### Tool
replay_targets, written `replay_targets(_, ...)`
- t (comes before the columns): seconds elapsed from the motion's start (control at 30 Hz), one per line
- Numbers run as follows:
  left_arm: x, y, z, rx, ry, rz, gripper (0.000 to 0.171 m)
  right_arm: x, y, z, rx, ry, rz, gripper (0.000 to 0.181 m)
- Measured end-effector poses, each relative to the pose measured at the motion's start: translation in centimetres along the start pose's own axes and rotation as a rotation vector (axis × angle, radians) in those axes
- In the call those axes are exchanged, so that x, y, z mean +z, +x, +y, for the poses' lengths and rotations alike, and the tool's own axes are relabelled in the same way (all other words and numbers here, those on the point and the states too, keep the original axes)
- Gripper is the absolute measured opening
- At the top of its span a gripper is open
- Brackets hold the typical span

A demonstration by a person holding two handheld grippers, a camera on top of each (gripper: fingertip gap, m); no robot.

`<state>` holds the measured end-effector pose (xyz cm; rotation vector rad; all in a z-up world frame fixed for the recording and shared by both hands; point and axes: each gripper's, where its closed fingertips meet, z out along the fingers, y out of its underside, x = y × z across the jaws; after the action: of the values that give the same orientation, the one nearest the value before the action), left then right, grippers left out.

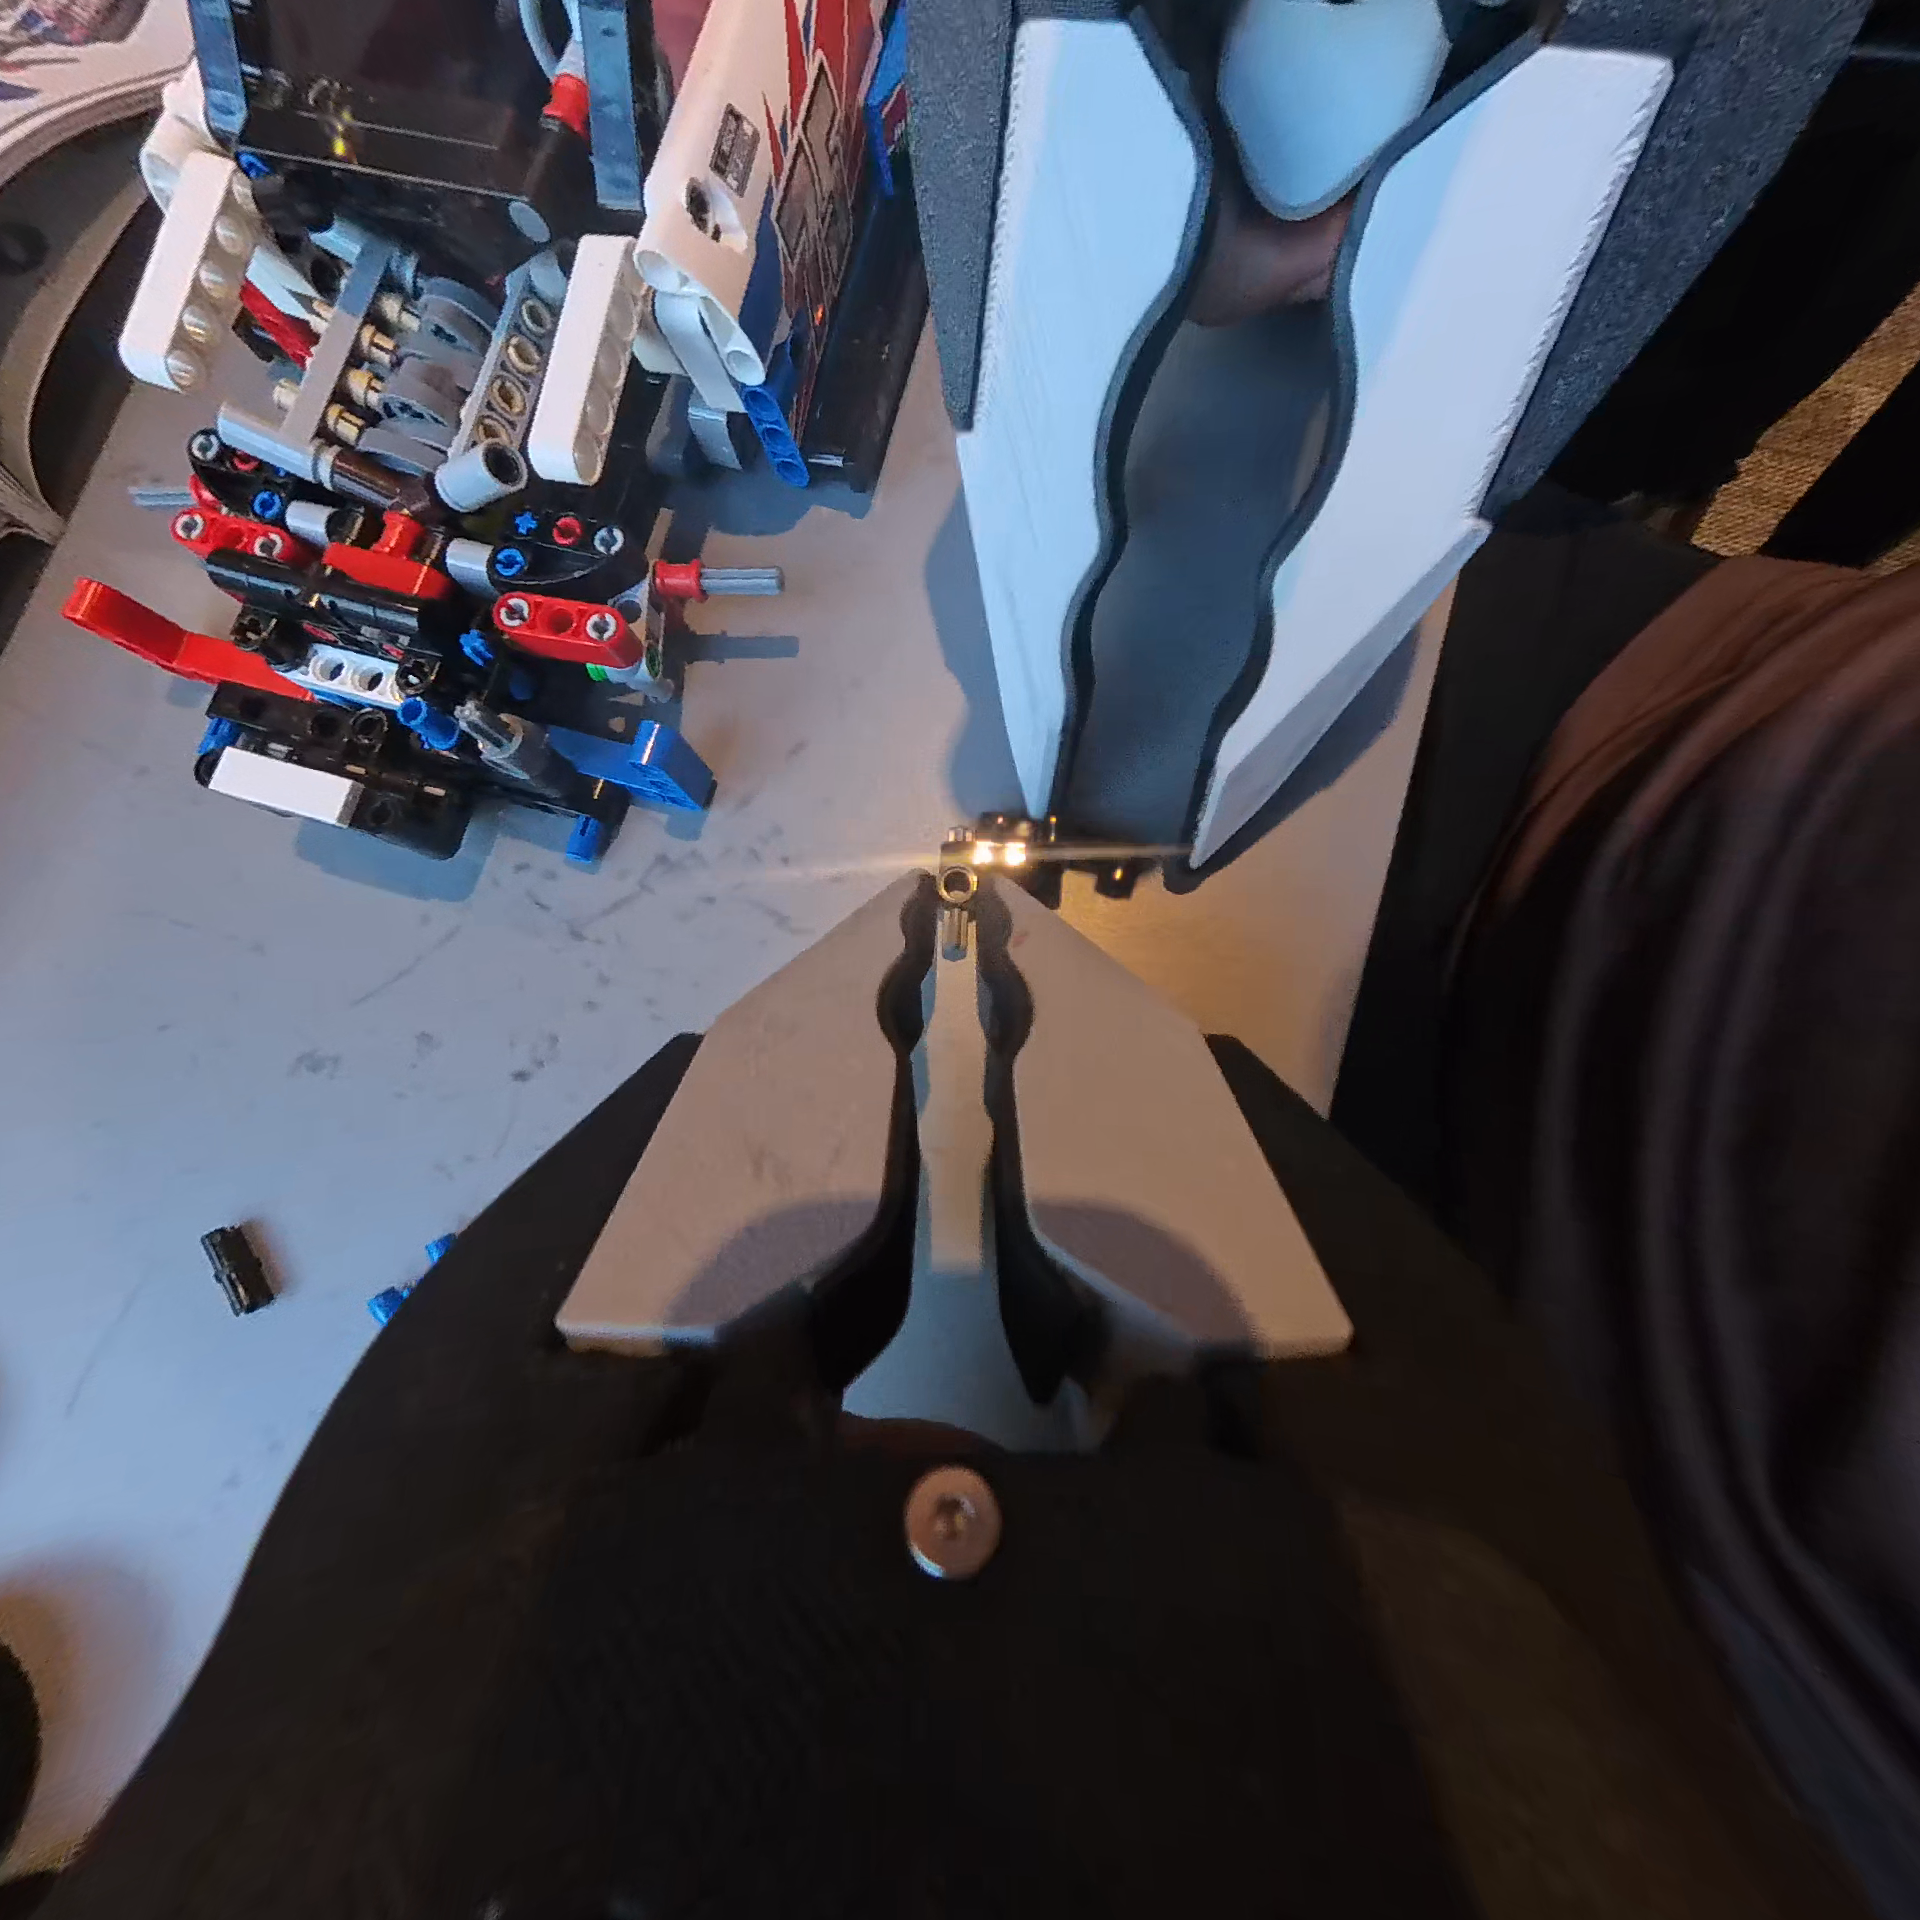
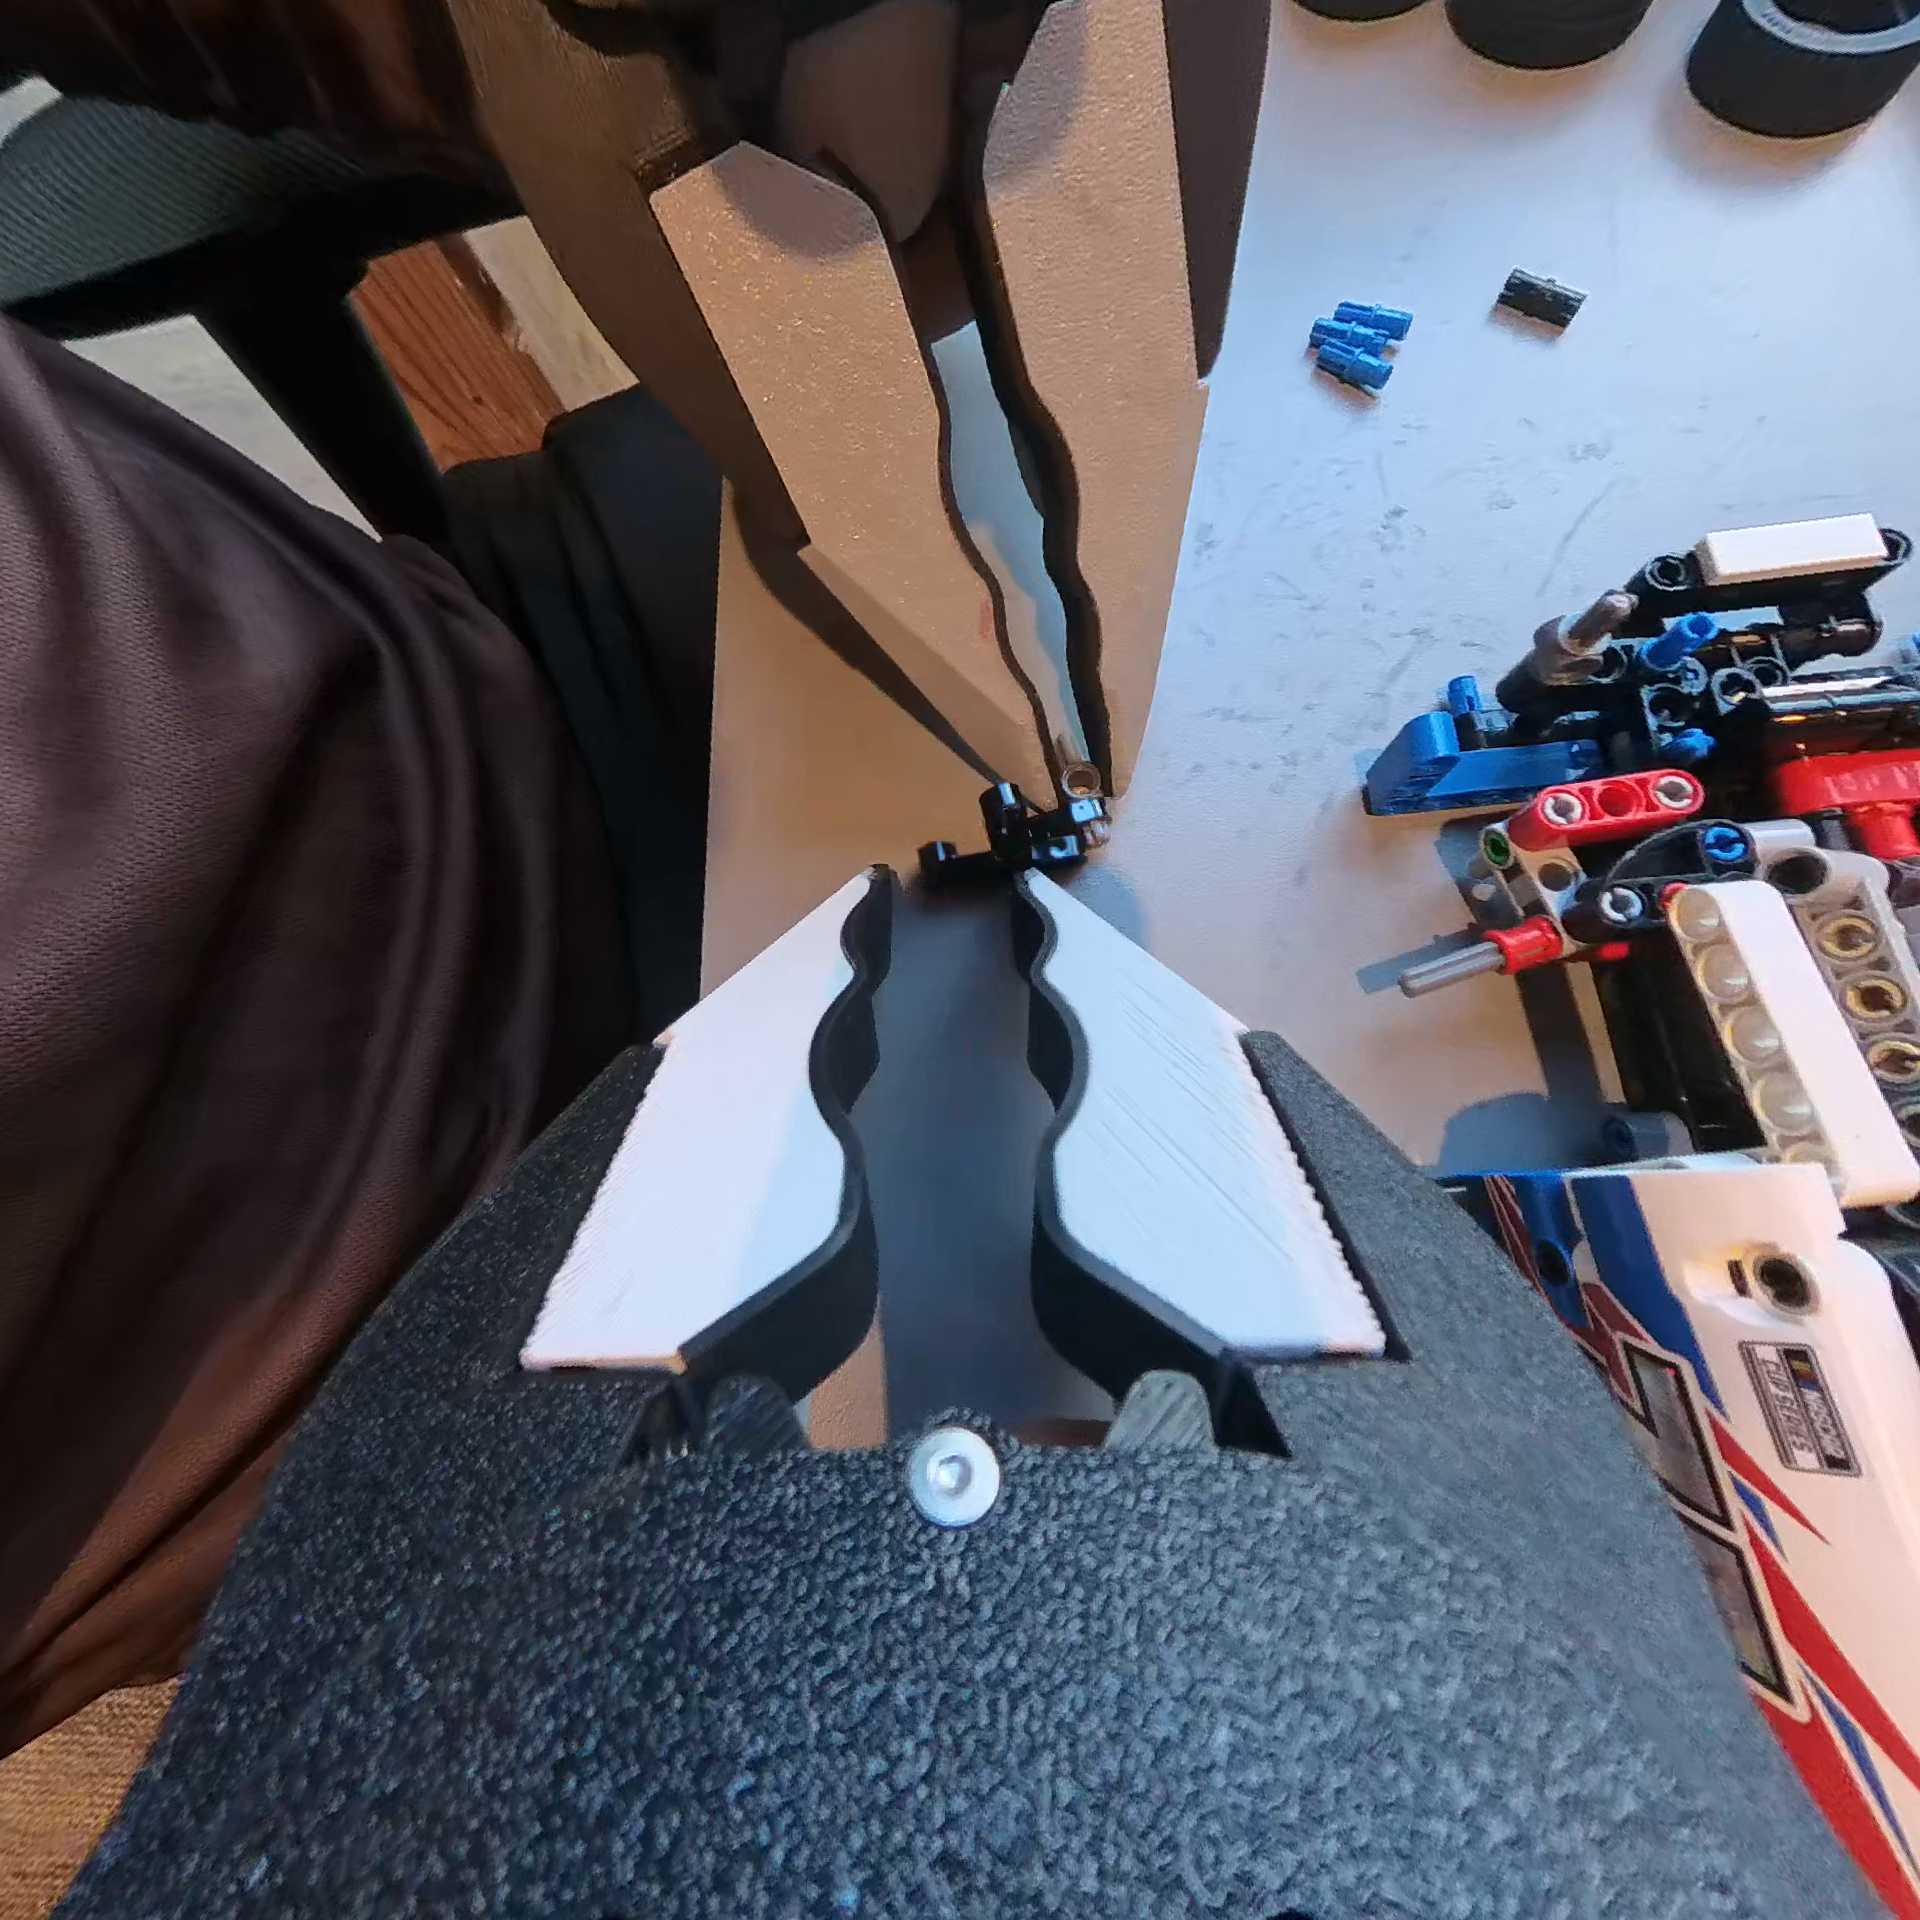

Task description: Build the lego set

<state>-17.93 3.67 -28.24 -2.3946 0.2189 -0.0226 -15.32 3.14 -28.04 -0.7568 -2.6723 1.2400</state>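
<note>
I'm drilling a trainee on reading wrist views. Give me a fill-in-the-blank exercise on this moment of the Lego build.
1. The left gripper pinches a small ____ connector at its fingertips.
2. The right gripper holds a small assembly coloured ____.
3. The loose pins on the table beside the black piece are ____.
4. The two grippers meet tip to ____.

Missing words: grey; black; blue; tip

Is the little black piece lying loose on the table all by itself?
No, the small black piece is pinched between the right gripper and left gripper.
</note>
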Motion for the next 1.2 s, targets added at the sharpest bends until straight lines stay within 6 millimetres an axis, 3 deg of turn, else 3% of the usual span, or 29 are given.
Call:
replay_targets(0.2, -0.1, 0.0, 0.1, -0.018, 0.020, 0.022, 0.005, -0.7, 0.5, -0.5, 0.031, 0.053, 0.009, 0.025)
replay_targets(0.53, -0.4, 0.5, 0.4, -0.026, 0.024, 0.012, 0.004, -0.9, 0.9, 0.5, 0.007, 0.007, 0.027, 0.024)
replay_targets(0.77, 0.0, 0.7, 0.0, -0.021, 0.019, 0.008, 0.005, -1.4, 1.6, 1.3, -0.079, -0.016, 0.052, 0.007)
replay_targets(0.97, 0.0, 0.7, 0.0, -0.045, 0.030, 0.006, 0.005, -1.8, 0.9, 1.5, -0.112, -0.011, -0.013, 0.008)
replay_targets(1.2, 0.0, 0.6, 0.0, -0.059, 0.040, -0.008, 0.005, -0.7, -0.1, 0.9, -0.143, -0.024, -0.035, 0.013)
